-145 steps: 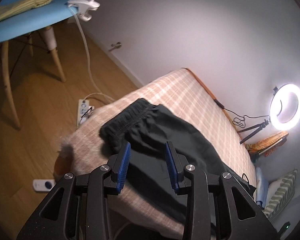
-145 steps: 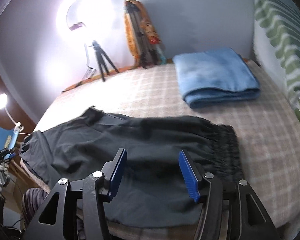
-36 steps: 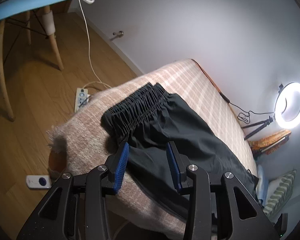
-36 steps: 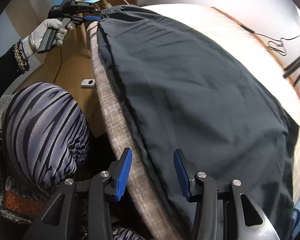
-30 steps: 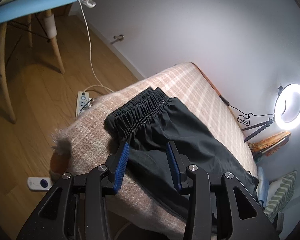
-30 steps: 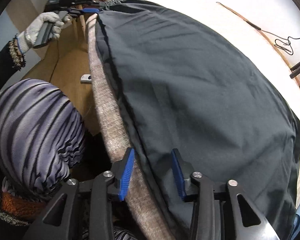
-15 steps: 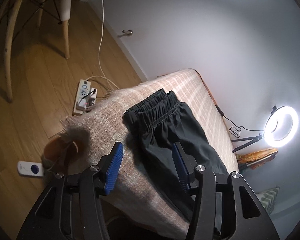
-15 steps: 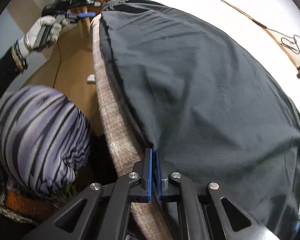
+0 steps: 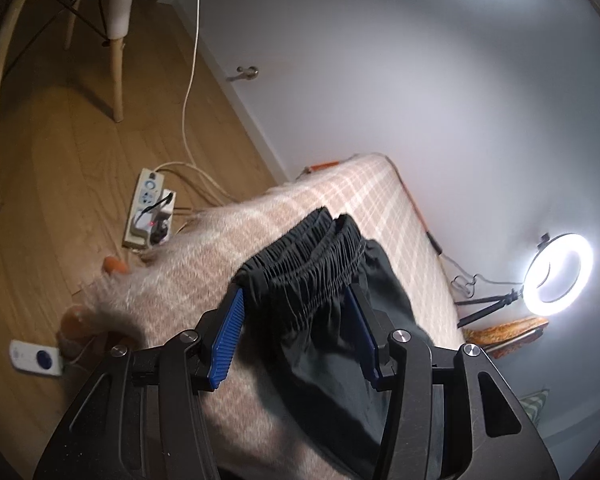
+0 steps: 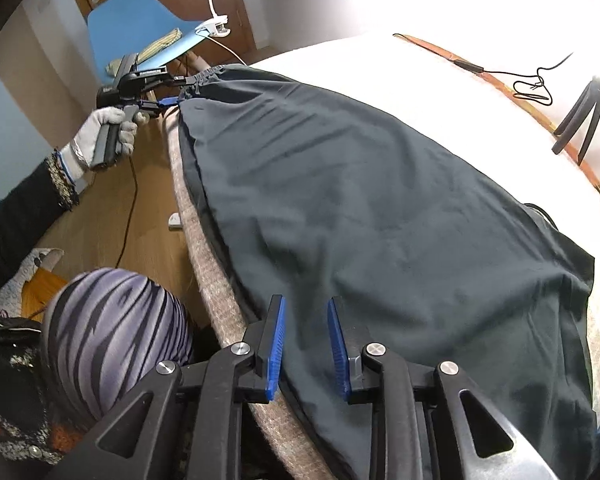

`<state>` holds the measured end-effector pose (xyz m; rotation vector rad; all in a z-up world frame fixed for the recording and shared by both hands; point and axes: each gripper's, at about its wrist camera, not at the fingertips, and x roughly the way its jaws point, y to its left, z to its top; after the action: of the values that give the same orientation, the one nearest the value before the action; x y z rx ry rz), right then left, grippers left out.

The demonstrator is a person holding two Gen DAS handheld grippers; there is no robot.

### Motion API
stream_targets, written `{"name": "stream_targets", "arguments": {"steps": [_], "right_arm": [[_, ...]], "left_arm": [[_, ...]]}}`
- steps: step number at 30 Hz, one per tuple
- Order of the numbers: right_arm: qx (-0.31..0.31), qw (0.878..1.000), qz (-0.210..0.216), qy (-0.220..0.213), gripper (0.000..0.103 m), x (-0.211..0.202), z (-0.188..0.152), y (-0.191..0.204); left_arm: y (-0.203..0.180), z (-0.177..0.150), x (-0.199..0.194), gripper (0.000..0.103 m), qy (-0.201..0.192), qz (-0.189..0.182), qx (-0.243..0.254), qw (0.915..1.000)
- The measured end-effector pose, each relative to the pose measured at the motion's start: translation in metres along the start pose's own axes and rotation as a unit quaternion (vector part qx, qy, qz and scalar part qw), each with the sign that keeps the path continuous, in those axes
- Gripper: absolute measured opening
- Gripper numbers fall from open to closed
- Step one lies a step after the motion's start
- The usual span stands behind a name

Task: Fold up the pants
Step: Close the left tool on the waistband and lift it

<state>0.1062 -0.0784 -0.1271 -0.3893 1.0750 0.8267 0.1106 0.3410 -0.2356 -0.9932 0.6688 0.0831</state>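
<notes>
Left gripper (image 9: 296, 334) gaping around black pants' (image 10: 380, 216) elastic waistband (image 9: 308, 254) at plaid bed's (image 9: 204, 276) corner; right gripper (image 10: 305, 346) opening over side seam, readying the fold.

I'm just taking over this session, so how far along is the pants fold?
Done: the black pants lie spread flat along the near edge of the bed.
In hand: the left gripper sits open around the elastic waistband. The right gripper is over the pants' near edge, its jaws opening with no cloth pinched.
Left: no crosswise fold shows yet, so the fold itself is still to do.
</notes>
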Motion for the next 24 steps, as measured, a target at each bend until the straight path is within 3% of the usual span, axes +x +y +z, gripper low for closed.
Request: {"name": "stream_targets", "arguments": {"steps": [5, 9, 12, 16, 24], "right_arm": [[-0.006, 1.000, -0.005, 0.001, 0.024, 0.002, 0.009, 0.001], [0.015, 1.000, -0.001, -0.012, 0.033, -0.019, 0.021, -0.004], [0.021, 0.999, 0.005, -0.033, 0.037, -0.042, 0.037, -0.002], [0.026, 0.998, -0.005, -0.057, 0.060, -0.058, 0.067, 0.005], [0.057, 0.994, 0.025, -0.084, 0.065, -0.033, 0.123, 0.008]], "left_arm": [[-0.003, -0.003, 0.004, 0.048, -0.024, -0.013, 0.015, 0.9995], [-0.006, -0.002, 0.012, 0.024, -0.025, -0.005, 0.024, 0.9994], [-0.005, -0.002, 0.014, 0.022, -0.034, -0.005, 0.022, 0.9992], [-0.011, -0.004, 0.012, 0.019, -0.043, 0.008, 0.044, 0.9981], [-0.044, -0.012, 0.004, 0.017, -0.072, 0.044, 0.137, 0.9869]]}}
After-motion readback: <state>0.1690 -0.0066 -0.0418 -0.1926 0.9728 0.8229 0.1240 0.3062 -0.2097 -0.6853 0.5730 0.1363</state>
